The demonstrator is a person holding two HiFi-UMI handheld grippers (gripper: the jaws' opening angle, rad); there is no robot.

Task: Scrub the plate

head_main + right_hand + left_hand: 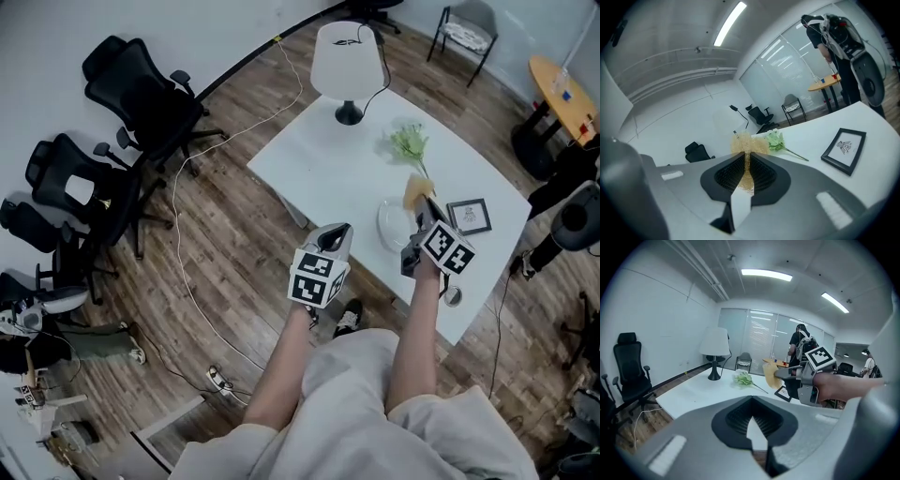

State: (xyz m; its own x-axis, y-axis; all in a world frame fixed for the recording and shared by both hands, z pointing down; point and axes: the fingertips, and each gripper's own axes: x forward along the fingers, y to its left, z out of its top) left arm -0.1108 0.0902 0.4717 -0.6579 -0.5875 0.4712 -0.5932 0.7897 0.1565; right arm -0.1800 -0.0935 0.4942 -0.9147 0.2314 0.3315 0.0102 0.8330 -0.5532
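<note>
**Sponge in the jaws, plate not yet under it**

The white rectangular bench (309,159) carries everything. The task's thing, a clear round glass plate (392,225), lies near the bench's edge closest to the person. Well beyond the plate stands a white-shaded table lamp on a dark foot (347,61). Just to the plate's right lies a small black-framed picture (469,216), and a green flower sprig (410,145) rests past the plate's far rim.

The right gripper (423,202) hangs over the far right rim of the plate. Its jaws are clamped on a thin yellow scrubbing sponge (418,188), which sticks out beyond the tips. From the left gripper's camera the sponge appears raised above the bench, not pressed on glass. Contact with the plate cannot be confirmed.

The left gripper (341,231) sits to the plate's left, off the bench edge. Its jaws are drawn together with nothing between them, and it does not steady the plate.

Judging from this, the tool is in hand and in place, but the scrubbing itself looks to be ahead. No suds, water or wiped streaks can be made out on the plate. Bringing the sponge down and working across the glass remains.
</note>
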